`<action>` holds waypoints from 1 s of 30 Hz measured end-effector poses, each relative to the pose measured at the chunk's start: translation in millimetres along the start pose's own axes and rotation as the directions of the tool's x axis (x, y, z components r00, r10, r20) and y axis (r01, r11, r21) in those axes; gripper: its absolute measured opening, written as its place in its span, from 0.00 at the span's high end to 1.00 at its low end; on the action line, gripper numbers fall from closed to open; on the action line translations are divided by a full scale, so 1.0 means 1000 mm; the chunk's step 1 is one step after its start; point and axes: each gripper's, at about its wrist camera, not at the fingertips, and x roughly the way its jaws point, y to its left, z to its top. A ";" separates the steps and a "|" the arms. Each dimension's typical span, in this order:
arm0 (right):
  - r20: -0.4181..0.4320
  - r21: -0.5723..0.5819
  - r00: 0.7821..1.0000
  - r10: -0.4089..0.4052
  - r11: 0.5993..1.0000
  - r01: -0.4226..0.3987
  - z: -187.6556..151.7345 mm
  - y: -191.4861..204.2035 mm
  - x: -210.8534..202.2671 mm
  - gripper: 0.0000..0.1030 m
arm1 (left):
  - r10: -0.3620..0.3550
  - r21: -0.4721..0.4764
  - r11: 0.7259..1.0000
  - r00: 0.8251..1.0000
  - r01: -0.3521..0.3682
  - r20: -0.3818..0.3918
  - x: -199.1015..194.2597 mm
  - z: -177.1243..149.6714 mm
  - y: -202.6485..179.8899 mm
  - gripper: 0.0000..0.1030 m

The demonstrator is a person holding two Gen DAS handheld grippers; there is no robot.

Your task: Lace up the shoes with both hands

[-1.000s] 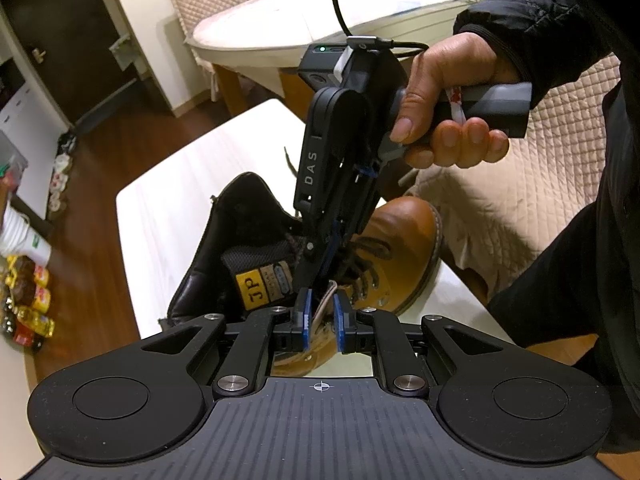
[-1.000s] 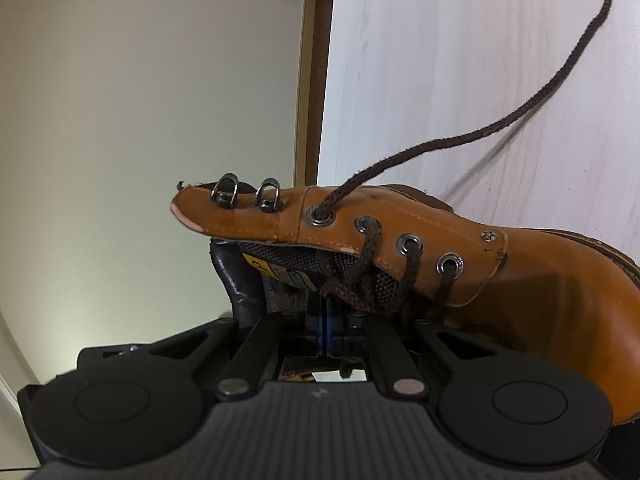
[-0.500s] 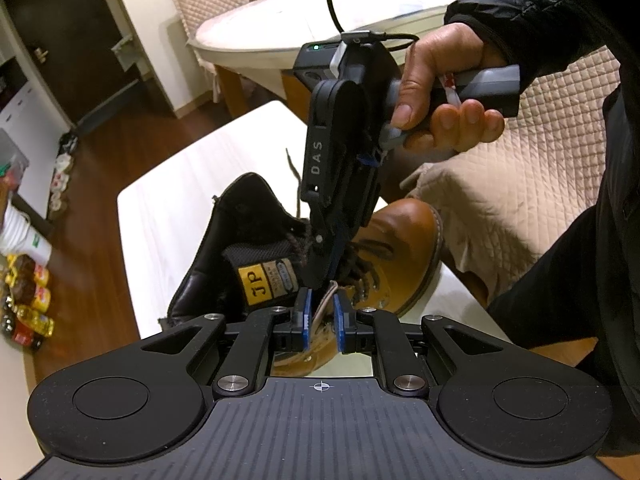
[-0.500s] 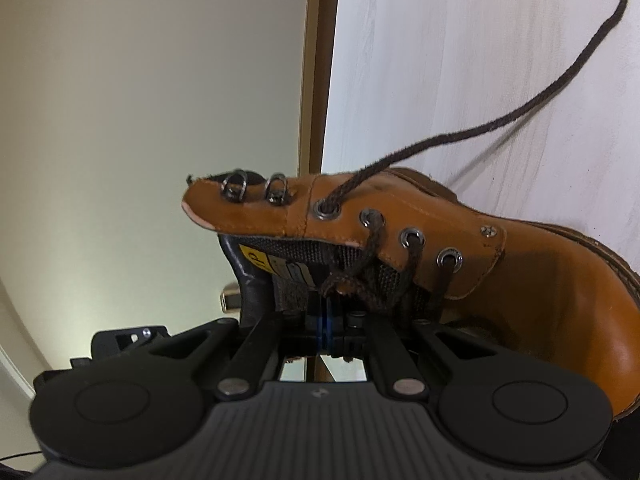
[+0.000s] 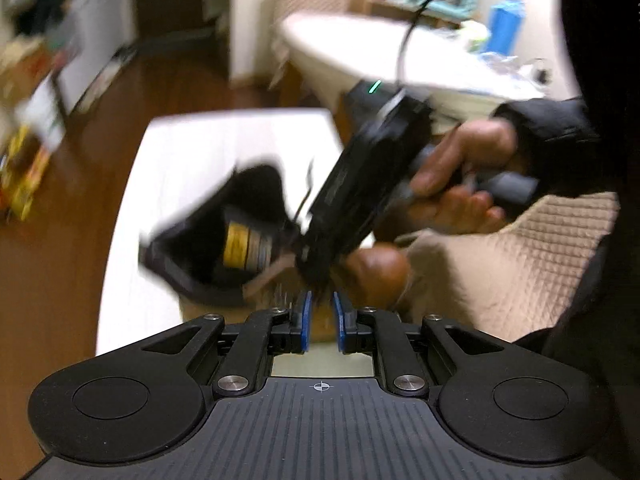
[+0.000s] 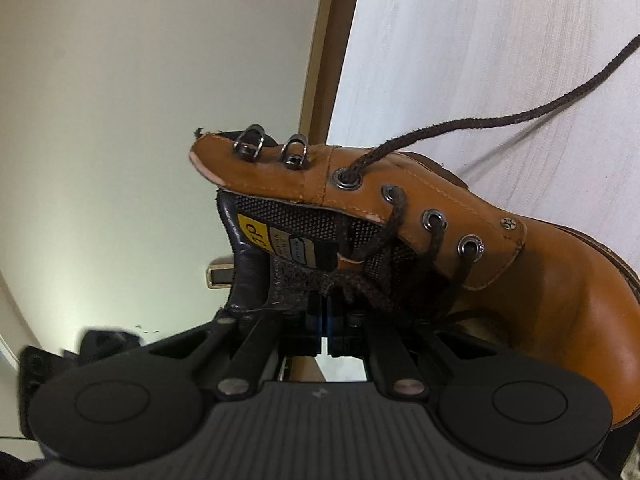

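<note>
A tan leather boot (image 6: 560,300) lies on the white table (image 6: 480,40), its black tongue (image 6: 280,240) with a yellow label showing. My right gripper (image 6: 325,312) is shut at the tongue, where the dark lace (image 6: 360,284) bunches and runs down to its pads. The lace's free end (image 6: 520,120) leaves the top eyelet and trails across the table. In the blurred left wrist view my left gripper (image 5: 320,312) is shut on the boot's tan flap edge. A hand (image 5: 460,168) holds the right gripper (image 5: 316,276), which slants down into the boot (image 5: 376,268).
A quilted beige cushion (image 5: 520,260) lies just right of the boot. Behind stands a round white table (image 5: 360,40) with a blue bottle and clutter. Wooden floor (image 5: 60,240) and small bottles (image 5: 20,184) are at the left. Two empty lace hooks (image 6: 250,144) sit above the eyelets.
The left view has rolled and blurred; the boot and the right gripper now lean over to the left in it. In the right view the boot has shifted slightly up and right.
</note>
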 end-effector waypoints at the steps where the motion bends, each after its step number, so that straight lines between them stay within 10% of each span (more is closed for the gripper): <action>1: -0.001 0.002 1.000 0.001 1.000 -0.001 0.000 0.000 0.000 0.97 | 0.012 -0.028 1.000 1.000 -0.012 -0.013 0.007 -0.002 0.001 0.88; 8: -0.002 -0.008 1.000 -0.013 1.000 0.013 0.000 0.001 -0.002 0.97 | 0.051 -0.201 0.978 0.999 -0.049 0.006 0.036 -0.009 0.012 0.88; 21: 0.064 -0.015 0.998 -0.024 1.000 0.025 -0.011 0.002 -0.021 0.91 | 0.094 -0.187 0.976 0.991 -0.111 -0.099 0.030 -0.032 0.010 0.98; 30: 0.288 0.012 0.953 -0.096 0.995 0.097 -0.038 -0.011 -0.103 0.91 | 0.297 -0.183 0.883 0.816 -0.432 -0.496 -0.028 -0.151 0.028 0.98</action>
